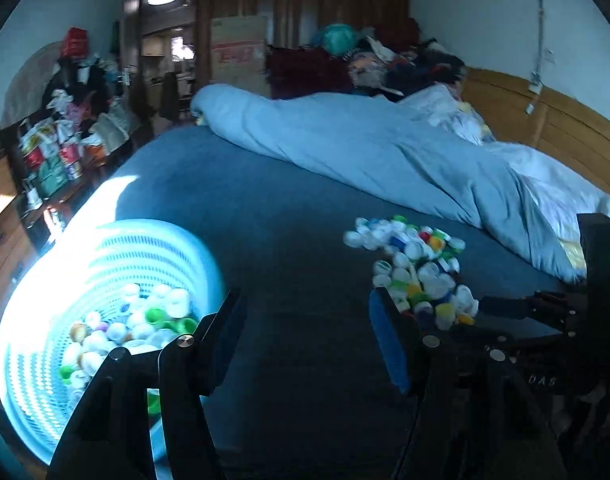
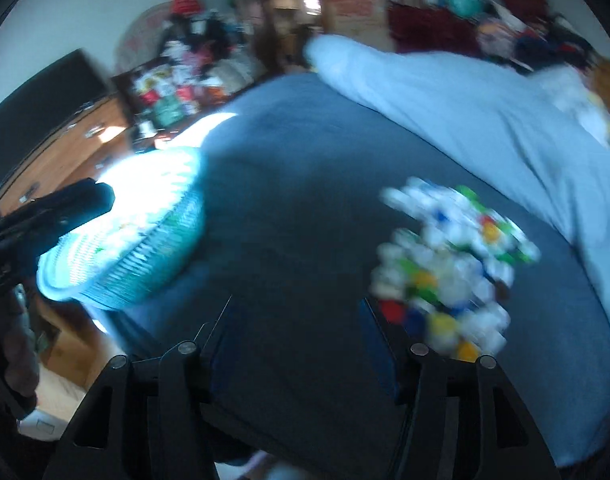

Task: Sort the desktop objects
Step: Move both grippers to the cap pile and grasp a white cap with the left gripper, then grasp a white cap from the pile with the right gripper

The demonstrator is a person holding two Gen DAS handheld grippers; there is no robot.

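Note:
A pile of plastic bottle caps [image 1: 417, 268], white, green, yellow, blue and red, lies on the dark blue bedsheet [image 1: 297, 216]. A light blue woven basket [image 1: 45, 360] at the lower left holds several caps. My left gripper [image 1: 305, 320] hangs open over bare sheet between basket and pile, with nothing between its fingers. My right gripper [image 1: 501, 307] reaches in from the right beside the pile's near edge. In the blurred right wrist view, my right gripper [image 2: 297, 328] stands open and empty, the pile of caps [image 2: 445, 264] just right of it, the basket [image 2: 125, 248] far left, my left gripper [image 2: 85, 200] above it.
A rolled pale blue duvet [image 1: 365, 152] runs across the bed behind the pile. A wooden headboard [image 1: 545, 120] is at the right. A cluttered wooden dresser [image 1: 9, 208] with bags and packages stands past the bed's left edge, close to the basket.

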